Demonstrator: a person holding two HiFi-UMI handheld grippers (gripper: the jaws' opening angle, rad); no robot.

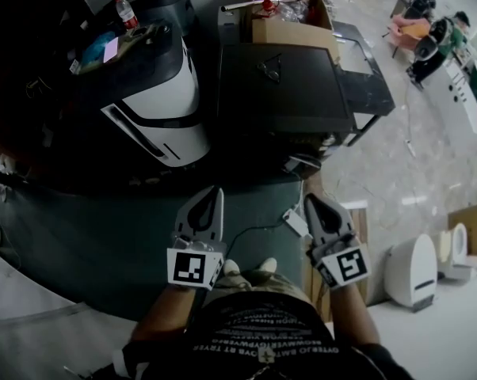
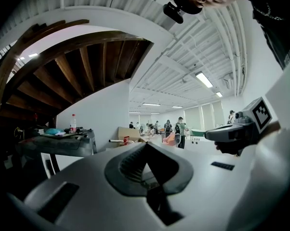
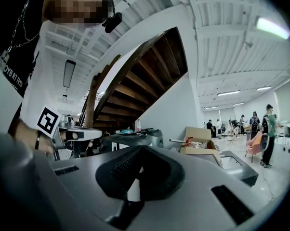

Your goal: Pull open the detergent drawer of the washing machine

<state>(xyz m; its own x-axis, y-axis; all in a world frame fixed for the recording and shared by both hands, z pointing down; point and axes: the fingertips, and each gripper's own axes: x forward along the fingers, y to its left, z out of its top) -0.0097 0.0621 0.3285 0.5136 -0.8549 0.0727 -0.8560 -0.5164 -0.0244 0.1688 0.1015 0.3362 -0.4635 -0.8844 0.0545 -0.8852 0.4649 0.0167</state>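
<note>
The washing machine [image 1: 163, 105] stands ahead at the upper left, white-fronted with a dark top; clutter and a bottle [image 1: 126, 10] sit on it. I cannot make out its detergent drawer. My left gripper [image 1: 212, 194] and right gripper [image 1: 311, 201] are held side by side close to my body, well short of the machine, both pointing level toward it. Both are shut with nothing between the jaws. In the left gripper view its own tips [image 2: 146, 146] meet, the machine [image 2: 58, 143] shows far left, and the right gripper [image 2: 231, 131] is alongside. The right gripper view shows its closed tips [image 3: 135, 150] and the machine [image 3: 133, 138] beyond.
A black cabinet [image 1: 282, 85] stands right of the machine with a cardboard box [image 1: 290, 14] behind it. White fixtures [image 1: 413, 271] sit on the floor at the right. A wooden staircase [image 2: 87, 66] rises overhead. People stand far off [image 3: 269, 134].
</note>
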